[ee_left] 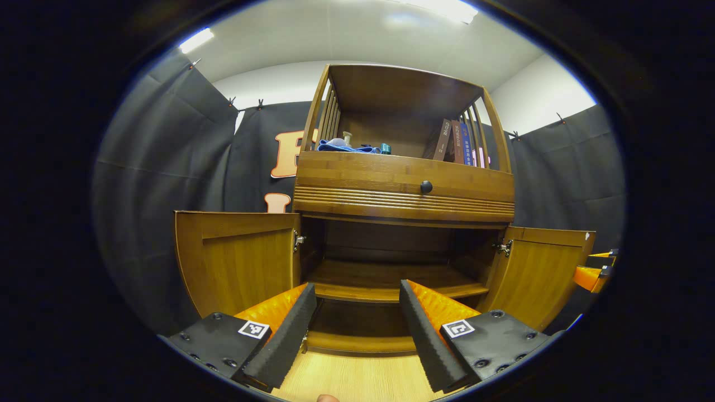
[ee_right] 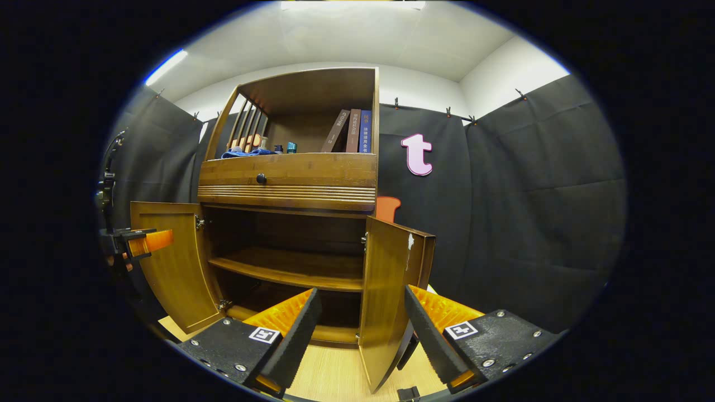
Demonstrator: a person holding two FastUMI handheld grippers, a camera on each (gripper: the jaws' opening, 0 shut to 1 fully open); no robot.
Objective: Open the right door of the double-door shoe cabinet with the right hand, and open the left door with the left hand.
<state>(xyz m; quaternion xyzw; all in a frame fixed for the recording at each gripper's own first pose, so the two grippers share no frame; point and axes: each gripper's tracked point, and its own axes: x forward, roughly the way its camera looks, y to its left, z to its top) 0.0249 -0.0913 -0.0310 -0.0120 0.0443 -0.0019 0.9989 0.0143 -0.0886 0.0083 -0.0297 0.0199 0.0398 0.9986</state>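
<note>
Nearest in the left gripper view is the left claw, its two fingers spread wide with nothing between them, hanging over the pale wooden floor just in front of the shoe cabinet. A fingertip peeks in at the very bottom edge of that view.

In the right gripper view the right claw is likewise spread. The free edge of the right door stands in the gap between its fingers, but whether either pad touches the wood I cannot tell.

Both doors of the cabinet are swung open. The left door stands out at the cabinet's left side, its inner panel facing forward, and the right door angles outward on its hinge at the right side. Between them the lower compartment shows a bare inner shelf across its middle and a bottom board at floor level.

Above the doors runs a drawer front with a dark round knob. On the open top shelf, a blue cloth lies toward the left end, a small teal object beside it, and a few books lean at the right end.

At the left edge of the right gripper view, the left claw is seen farther off, just outside the left door.
</note>
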